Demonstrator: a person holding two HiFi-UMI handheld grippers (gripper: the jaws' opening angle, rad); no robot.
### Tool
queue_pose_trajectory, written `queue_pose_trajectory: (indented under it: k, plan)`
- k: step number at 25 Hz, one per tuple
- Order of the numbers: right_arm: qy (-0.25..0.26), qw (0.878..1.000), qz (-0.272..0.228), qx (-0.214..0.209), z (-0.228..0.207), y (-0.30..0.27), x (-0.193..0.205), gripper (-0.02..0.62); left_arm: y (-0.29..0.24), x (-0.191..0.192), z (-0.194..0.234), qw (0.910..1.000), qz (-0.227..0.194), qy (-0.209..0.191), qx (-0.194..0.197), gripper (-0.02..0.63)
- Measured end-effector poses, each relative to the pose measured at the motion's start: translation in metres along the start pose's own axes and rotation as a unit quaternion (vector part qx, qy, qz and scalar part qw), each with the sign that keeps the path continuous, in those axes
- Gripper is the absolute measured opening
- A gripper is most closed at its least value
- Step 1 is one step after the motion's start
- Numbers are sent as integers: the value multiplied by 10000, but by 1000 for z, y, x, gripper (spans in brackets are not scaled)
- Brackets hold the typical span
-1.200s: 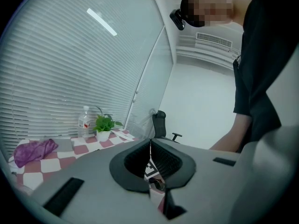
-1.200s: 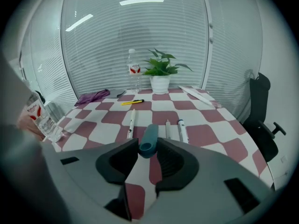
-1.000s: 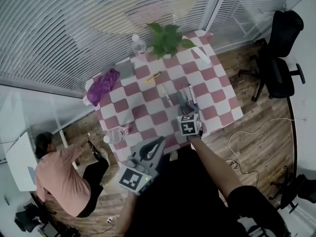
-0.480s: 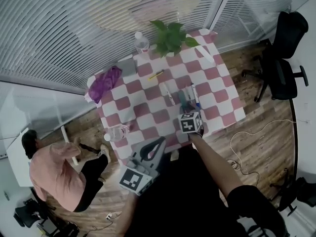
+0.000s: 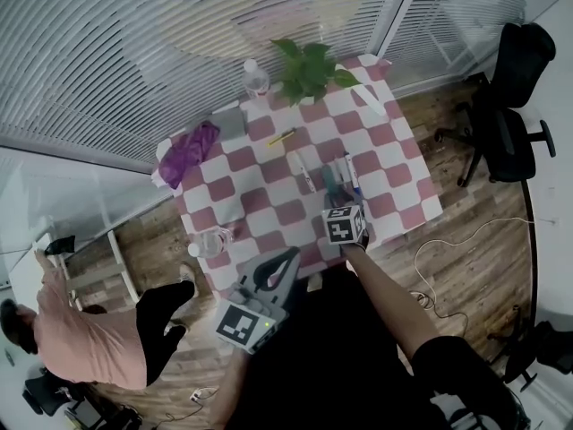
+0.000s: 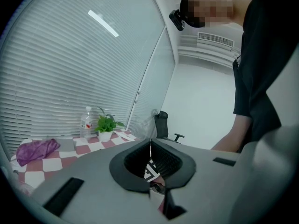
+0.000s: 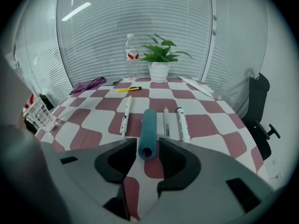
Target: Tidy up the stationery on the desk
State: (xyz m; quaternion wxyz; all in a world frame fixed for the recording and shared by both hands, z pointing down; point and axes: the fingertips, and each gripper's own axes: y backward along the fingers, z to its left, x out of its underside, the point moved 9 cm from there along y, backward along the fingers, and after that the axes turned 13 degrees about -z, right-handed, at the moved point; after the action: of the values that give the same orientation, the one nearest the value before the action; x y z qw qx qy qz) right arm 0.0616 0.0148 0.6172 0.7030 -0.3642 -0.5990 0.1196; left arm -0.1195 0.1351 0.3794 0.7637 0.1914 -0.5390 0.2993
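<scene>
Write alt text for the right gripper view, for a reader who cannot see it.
The right tongs, whose jaws have just been opening, stand open around the near end of a teal tube lying on a red-and-white checked table. Three white pens lie beside the tube; a potted plant and a water bottle stand at the far edge.

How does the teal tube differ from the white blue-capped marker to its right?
The teal tube is thick and hollow, its open end showing; the white marker is slim, with a blue cap at its far end. The tube's near end lies between the jaws of the right gripper, which have just been opening and do not press it; the marker lies outside them. Both lie flat on the checkered tablecloth, roughly parallel.
</scene>
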Motion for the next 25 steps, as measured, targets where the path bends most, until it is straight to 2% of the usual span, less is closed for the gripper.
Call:
queue_pose_trajectory:
  k: [6,11,15,18,21,25]
  plan:
    - [214,9994,-279,-48,11,5,-19,166,4,-2,1,10000,-65,-23,6,34]
    - [383,9981,-364,-307,31,-1,-30,164,11,-2,3,10000,-68,-29,-64,34]
    - [474,9974,-74,-536,46,-14,-25,156,20,-2,5,9997,-107,-29,-205,34]
    - [554,9972,121,-485,51,-24,-19,153,29,-2,10,9994,-132,-124,-298,34]
    - [556,9974,229,-396,52,-32,-16,143,39,0,13,9984,-46,19,-568,34]
    - [312,9983,333,-361,54,-39,-15,101,49,0,19,9972,-86,49,-735,34]
